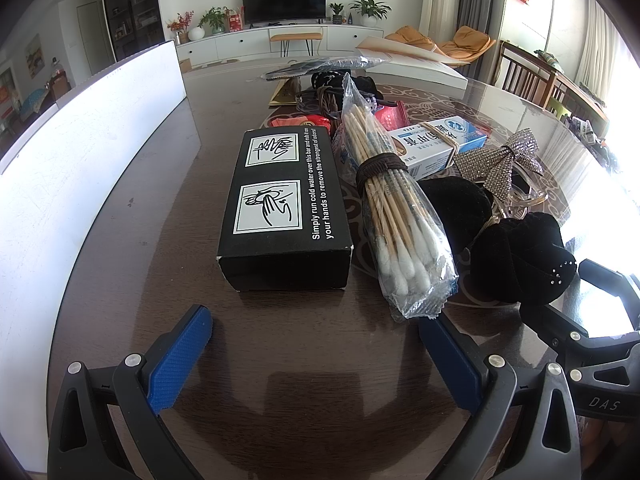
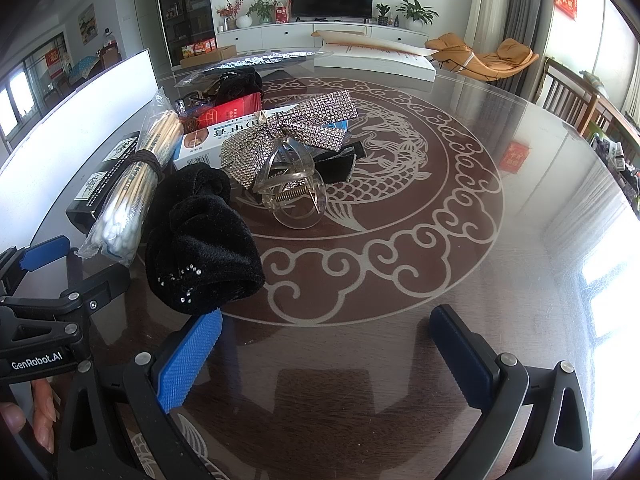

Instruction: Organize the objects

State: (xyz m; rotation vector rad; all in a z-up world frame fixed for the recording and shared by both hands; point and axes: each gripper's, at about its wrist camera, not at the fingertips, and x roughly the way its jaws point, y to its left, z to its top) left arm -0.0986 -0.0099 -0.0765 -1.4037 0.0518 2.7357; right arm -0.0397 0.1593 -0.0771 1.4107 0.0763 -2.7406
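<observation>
A black box (image 1: 286, 208) with white hand drawings lies on the dark table, straight ahead of my open left gripper (image 1: 316, 330). Right of it lies a clear bag of cotton swabs (image 1: 394, 216) bound with a brown band, also seen as the swab bag (image 2: 136, 188). A black velvet hair piece (image 2: 202, 240) with small rhinestones sits just beyond the left fingertip of my open right gripper (image 2: 326, 330). Behind it stand a clear claw clip (image 2: 292, 188) with a rhinestone bow (image 2: 288, 132) and a blue-and-white carton (image 1: 438, 144). Nothing is between either gripper's fingers.
A long white board (image 1: 80, 152) stands on edge along the table's left side. Red packets (image 2: 230, 114), more black items and a foil-wrapped bundle (image 2: 256, 60) lie further back, with a white open box (image 2: 376, 58) behind. A small red packet (image 2: 516, 156) lies at the right. Wooden chairs (image 2: 576, 100) stand beyond.
</observation>
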